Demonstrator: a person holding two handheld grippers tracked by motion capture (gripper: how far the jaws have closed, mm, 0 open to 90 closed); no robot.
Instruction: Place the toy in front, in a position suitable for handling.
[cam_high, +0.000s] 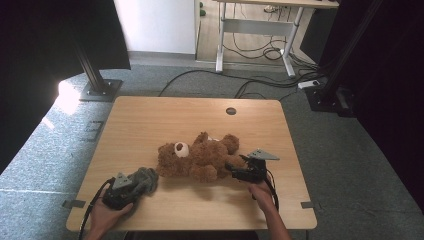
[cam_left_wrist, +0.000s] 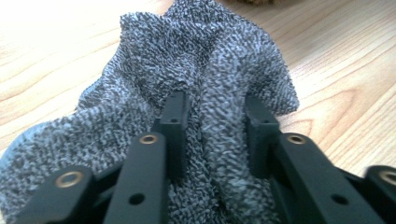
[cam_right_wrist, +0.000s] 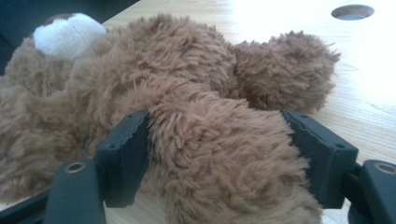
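My left gripper (cam_left_wrist: 212, 135) jaws are clamped on the grey cloth (cam_left_wrist: 196, 70). My right gripper (cam_right_wrist: 217, 154) jaws pinch the teddy bear (cam_high: 200, 155) by one leg on the counter (cam_high: 150, 120).

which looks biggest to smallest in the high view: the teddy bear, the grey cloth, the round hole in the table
1. teddy bear, clearly the largest.
2. grey cloth, bunched up and partly under the left gripper.
3. round hole, smallest, though it lies farther from the camera.
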